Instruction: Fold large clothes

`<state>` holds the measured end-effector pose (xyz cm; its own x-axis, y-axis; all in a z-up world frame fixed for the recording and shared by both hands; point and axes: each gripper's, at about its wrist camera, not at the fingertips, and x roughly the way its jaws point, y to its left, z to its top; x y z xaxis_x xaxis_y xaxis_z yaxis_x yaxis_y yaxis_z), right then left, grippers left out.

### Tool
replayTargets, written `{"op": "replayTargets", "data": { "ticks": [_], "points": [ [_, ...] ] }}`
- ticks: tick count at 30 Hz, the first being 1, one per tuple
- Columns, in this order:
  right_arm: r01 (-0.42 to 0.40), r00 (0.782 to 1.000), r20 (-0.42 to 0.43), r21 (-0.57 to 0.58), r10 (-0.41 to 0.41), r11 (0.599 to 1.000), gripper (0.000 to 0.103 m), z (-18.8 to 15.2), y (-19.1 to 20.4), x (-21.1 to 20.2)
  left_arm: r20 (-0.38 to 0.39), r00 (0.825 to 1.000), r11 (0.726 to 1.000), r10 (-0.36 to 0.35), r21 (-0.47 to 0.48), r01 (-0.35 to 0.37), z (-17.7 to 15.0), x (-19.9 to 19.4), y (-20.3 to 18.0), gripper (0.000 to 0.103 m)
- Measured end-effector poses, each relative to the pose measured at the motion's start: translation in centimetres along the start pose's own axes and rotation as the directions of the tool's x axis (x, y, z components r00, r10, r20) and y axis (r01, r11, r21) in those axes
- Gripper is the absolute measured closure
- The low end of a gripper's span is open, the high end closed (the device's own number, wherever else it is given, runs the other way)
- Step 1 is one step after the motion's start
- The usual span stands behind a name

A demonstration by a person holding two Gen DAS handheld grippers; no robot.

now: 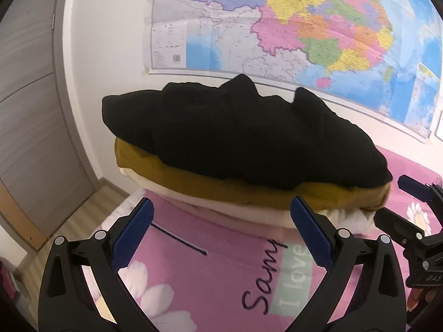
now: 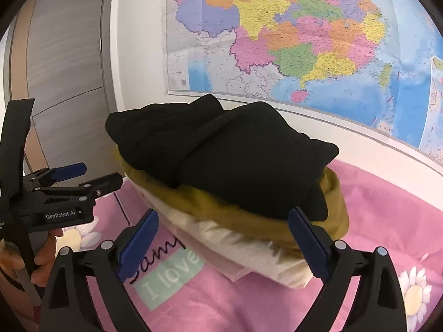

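Your left hand-held gripper (image 1: 221, 238) fills the bottom of the left wrist view, jaws spread wide with nothing between them. Your right hand-held gripper (image 2: 224, 246) stands just as wide at the bottom of its view, also empty. Just beyond both sets of blue pads (image 1: 135, 232) sits the pile: a black garment (image 1: 238, 135) on top, a mustard one (image 1: 249, 191) beneath it, a cream one (image 2: 249, 251) lowest, all resting on the pink bed (image 1: 210, 274) at frame centre. A map (image 1: 290, 22) covers the wall at upper right; a grey door (image 1: 25, 105) stands at the left.
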<state>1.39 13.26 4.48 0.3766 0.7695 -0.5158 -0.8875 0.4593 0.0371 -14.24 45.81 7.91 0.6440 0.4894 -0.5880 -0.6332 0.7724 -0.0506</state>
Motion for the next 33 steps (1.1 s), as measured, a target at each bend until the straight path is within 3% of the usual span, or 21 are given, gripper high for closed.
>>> {"op": "replayTargets", "data": {
  "ticks": [33],
  "points": [
    [0.034,0.999,0.019,0.037,-0.035,0.999,0.006,-3.5,1.7,-5.2,-0.015,0.998,0.998,0.062,-0.003,-0.062,-3.1,-5.1,-2.7,0.006]
  ]
}}
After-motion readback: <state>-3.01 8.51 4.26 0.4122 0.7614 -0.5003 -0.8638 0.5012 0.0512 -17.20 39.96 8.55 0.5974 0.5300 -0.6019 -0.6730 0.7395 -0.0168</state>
